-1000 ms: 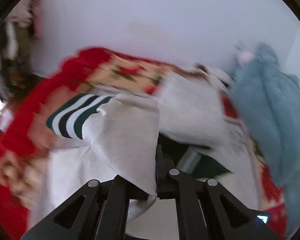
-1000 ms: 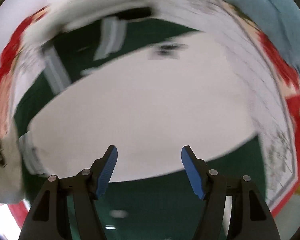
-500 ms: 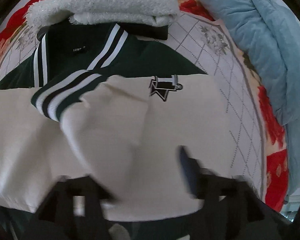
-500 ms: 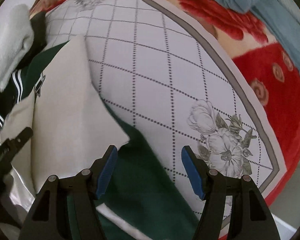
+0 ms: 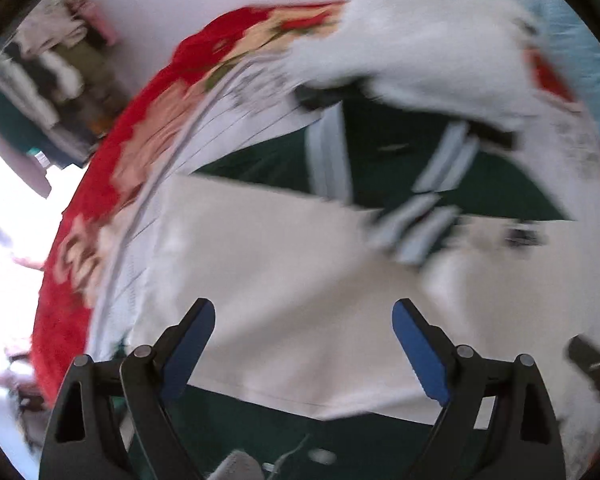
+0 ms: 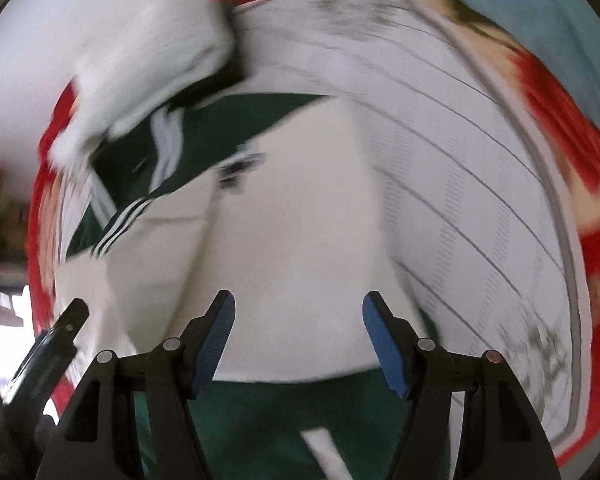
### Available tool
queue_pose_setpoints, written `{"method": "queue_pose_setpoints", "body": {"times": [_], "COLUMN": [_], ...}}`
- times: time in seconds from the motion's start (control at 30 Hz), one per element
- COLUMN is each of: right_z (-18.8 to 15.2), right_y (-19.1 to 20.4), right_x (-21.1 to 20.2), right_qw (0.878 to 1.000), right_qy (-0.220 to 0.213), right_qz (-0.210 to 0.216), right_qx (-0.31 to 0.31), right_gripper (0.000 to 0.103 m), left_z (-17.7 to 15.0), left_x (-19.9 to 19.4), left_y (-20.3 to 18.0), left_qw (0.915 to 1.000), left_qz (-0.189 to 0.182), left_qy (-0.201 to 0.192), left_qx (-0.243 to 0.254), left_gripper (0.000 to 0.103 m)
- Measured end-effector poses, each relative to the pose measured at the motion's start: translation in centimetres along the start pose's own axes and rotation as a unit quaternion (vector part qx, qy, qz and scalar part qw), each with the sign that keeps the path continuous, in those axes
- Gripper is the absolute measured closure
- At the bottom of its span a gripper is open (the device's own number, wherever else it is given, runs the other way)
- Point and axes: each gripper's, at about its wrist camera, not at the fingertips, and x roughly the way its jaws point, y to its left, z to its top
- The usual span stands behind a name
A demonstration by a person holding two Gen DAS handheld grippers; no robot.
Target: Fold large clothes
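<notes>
- The cream and dark-green jacket with white-striped cuffs [image 5: 284,280] lay flat on the white quilted bedspread with grey grid lines [image 6: 480,184], one cream sleeve folded across its front, cuff near 1 o'clock in the left view
- The left gripper [image 5: 300,344] had just been opening and stood spread wide, nothing between its blue pads; the right gripper [image 6: 298,340] stood spread too, empty, above the cream panel
- Risk, as I judged it: the released sleeve could slide off its fold, since the smooth fabric lay loose and unweighted
- A low pinch at the hem (the dark-green band at 6 o'clock) might catch only the top layer, or the bedspread, and drag the fold askew
- The fluffy white folded blanket [image 5: 440,48] at 12 o'clock overlapped the collar, so a lift could snag there
- Heavy blur hid the chest logo and seams; the jacket's lower part and far sleeve were cut off
</notes>
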Motion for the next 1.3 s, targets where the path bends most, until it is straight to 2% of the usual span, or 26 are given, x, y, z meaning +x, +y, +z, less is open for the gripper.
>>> {"method": "queue_pose_setpoints", "body": {"times": [0.1, 0.17, 0.3, 0.37, 0.4, 0.47, 0.53, 0.6, 0.63, 0.7, 0.77, 0.8, 0.83, 0.87, 0.93, 1.0, 1.07, 1.17, 1.23, 1.3], "right_z": [1.0, 1.3, 2.1, 2.6, 2.9, 3.3, 3.1, 2.3, 1.8, 1.7, 2.0, 2.0, 1.5, 1.1, -0.6, -2.6, -4.0, -4.1, -3.3, -1.9], "right_y": [5.2, 8.5, 14.1, 15.9, 16.3, 16.7, 17.2, 17.9, 17.9, 15.9, 12.2, 10.1, 7.6, 6.2, 2.5, -0.9, -3.5, -5.6, -5.6, -5.7], "right_x": [2.1, 3.5, 6.0, 7.4, 7.7, 6.1, 5.1, 6.3, 7.3, 9.0, 8.6, 7.5, 5.8, 4.9, 3.8, 3.6, 2.8, 0.2, -1.1, -0.5], "right_qw": [0.998, 0.994, 0.986, 0.982, 0.982, 0.983, 0.980, 0.973, 0.972, 0.985, 0.995, 0.998, 0.999, 0.998, 0.993, 0.985, 0.977, 0.974, 0.976, 0.978], "right_qy": [0.018, 0.023, 0.029, 0.053, 0.063, 0.048, 0.045, 0.084, 0.101, 0.099, 0.087, 0.068, 0.036, 0.025, 0.037, 0.073, 0.077, 0.017, -0.031, -0.028], "right_qz": [0.006, 0.003, -0.009, -0.013, -0.007, 0.038, 0.075, 0.101, 0.095, 0.020, 0.018, 0.009, -0.017, -0.032, -0.057, -0.059, -0.044, -0.015, -0.003, 0.008], "right_qx": [-0.066, -0.104, -0.161, -0.181, -0.179, -0.171, -0.179, -0.190, -0.189, -0.142, -0.046, -0.007, 0.026, 0.043, 0.091, 0.146, 0.195, 0.226, 0.217, 0.208], "right_gripper": [0.035, 0.035, 0.035, 0.035, 0.035, 0.035, 0.035, 0.035, 0.035, 0.037, 0.037, 0.037, 0.037, 0.037, 0.037, 0.037, 0.037, 0.037, 0.037, 0.037], "left_z": [0.2, 0.2, 0.4, 0.5, 0.5, 0.5, 0.5, 0.6, 0.7, 0.8, 0.9, 0.9, 0.9, 0.9, 0.9, 0.9, 1.0, 1.4, 1.8, 1.9], "left_x": [3.9, 6.1, 8.3, 8.9, 9.1, 9.3, 9.6, 9.9, 9.9, 9.7, 9.1, 8.9, 8.6, 8.3, 7.9, 7.2, 6.4, 5.2, 5.1, 5.7], "left_y": [1.6, 2.2, 3.7, 3.6, 3.9, 3.9, 3.9, 3.7, 3.6, 3.6, 3.7, 3.8, 3.8, 3.8, 3.5, 2.7, 2.1, 1.1, 0.4, -0.6], "left_qw": [0.9985, 0.9971, 0.9954, 0.9949, 0.9943, 0.9937, 0.9930, 0.9932, 0.9933, 0.9934, 0.9935, 0.9935, 0.9934, 0.9932, 0.9930, 0.9935, 0.9942, 0.9962, 0.9972, 0.9972], "left_qz": [0.035, 0.045, 0.044, 0.038, 0.028, 0.019, 0.012, 0.011, 0.011, 0.009, 0.008, 0.005, 0.000, -0.007, -0.020, -0.027, -0.033, -0.040, -0.038, -0.038], "left_qy": [0.042, 0.061, 0.083, 0.091, 0.098, 0.104, 0.109, 0.109, 0.109, 0.108, 0.106, 0.105, 0.104, 0.103, 0.102, 0.100, 0.095, 0.073, 0.064, 0.064], "left_qx": [-0.001, -0.004, -0.019, -0.022, -0.031, -0.038, -0.044, -0.041, -0.038, -0.036, -0.041, -0.044, -0.048, -0.053, -0.056, -0.048, -0.040, -0.022, -0.009, 0.008], "left_gripper": [0.013, 0.013, 0.013, 0.013, 0.013, 0.013, 0.013, 0.013, 0.013, 0.012, 0.012, 0.012, 0.012, 0.012, 0.012, 0.012, 0.012, 0.012, 0.012, 0.012]}}
